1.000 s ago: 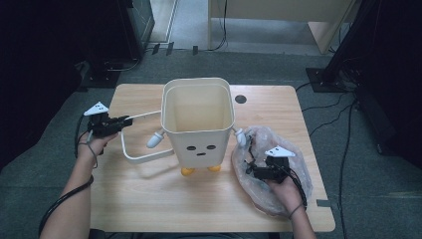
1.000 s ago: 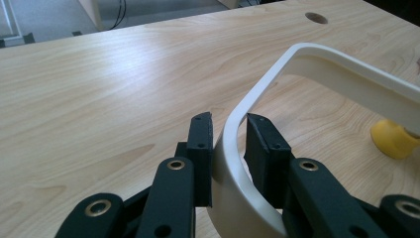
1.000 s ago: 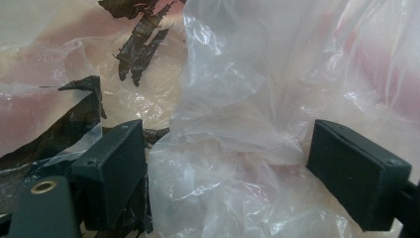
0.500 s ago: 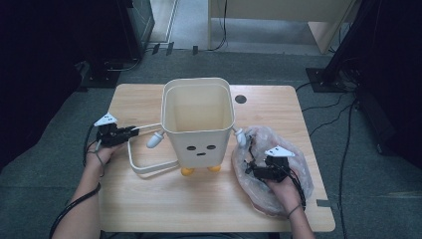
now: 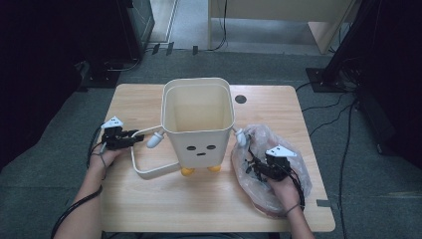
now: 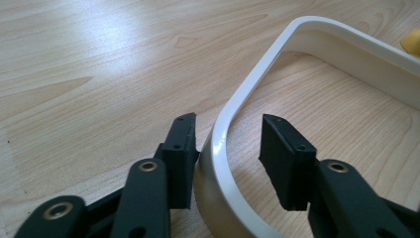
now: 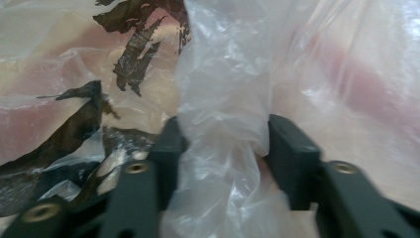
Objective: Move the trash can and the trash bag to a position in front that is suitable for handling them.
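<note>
R tool [image 7: 220, 144] has just been closing and is now pinching a bunch of the plastic bag [image 5: 278, 149] at the tabletop's [image 5: 209, 209] near-right; we're gripping film only. L tool [image 6: 228, 148] has just been opening, letting go of the handle [image 6: 257, 94], which lies flat on the wood between its jaws. We're backing L off w/o snagging before lifting the bag toward the bin [image 5: 199, 119].

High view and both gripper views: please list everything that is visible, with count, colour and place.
bin: one, cream, with a face and orange feet, table centre.
handle: one, white loop, lying on the wood left of the bin.
plastic bag: one, clear with dark print, right of the bin.
table: one, light wood.
cables: several, black, on the grey floor at right.
left tongs: black, jaws just opened, handle between them.
right tongs: black, just closed on a fold of the bag.
</note>
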Available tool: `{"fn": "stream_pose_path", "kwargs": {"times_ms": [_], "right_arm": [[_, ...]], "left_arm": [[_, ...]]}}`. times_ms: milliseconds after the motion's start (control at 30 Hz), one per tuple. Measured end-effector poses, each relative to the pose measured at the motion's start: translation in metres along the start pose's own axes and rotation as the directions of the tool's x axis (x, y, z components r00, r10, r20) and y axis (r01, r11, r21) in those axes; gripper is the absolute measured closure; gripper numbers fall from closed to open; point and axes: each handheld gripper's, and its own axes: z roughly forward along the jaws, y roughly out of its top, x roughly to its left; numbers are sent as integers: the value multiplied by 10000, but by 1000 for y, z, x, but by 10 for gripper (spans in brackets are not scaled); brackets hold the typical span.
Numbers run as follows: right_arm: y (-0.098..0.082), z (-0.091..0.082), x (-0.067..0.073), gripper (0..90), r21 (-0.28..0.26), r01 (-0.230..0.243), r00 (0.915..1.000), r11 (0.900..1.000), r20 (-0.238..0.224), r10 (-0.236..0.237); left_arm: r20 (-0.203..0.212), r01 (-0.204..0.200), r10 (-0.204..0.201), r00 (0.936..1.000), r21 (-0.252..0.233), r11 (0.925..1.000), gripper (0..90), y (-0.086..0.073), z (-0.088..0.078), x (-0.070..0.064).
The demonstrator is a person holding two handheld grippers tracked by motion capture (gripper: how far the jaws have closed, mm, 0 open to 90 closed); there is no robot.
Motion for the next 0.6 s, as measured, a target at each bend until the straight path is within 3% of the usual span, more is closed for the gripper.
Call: {"fn": "stream_pose_path", "kwargs": {"times_ms": [133,200,367,600], "right_arm": [[1,0,2,800,25,140,9999,9999,-100,-140],[3,0,4,849,172,80,9999,9998,-85,-79],[9,-3,1,874,622,-728,9968,9954,-281,747],[16,-18,-7,879,272,-1367,9900,9902,-305,1375]], "left_arm": [[-124,78,-75,9999,245,9997,483,0,2,0],[-142,62,-59,9999,248,9997,468,0,2,-1],[-347,101,-92,9994,248,9996,389,1,2,-1],[-311,35,-25,9995,310,9995,341,1,3,-2]]}}
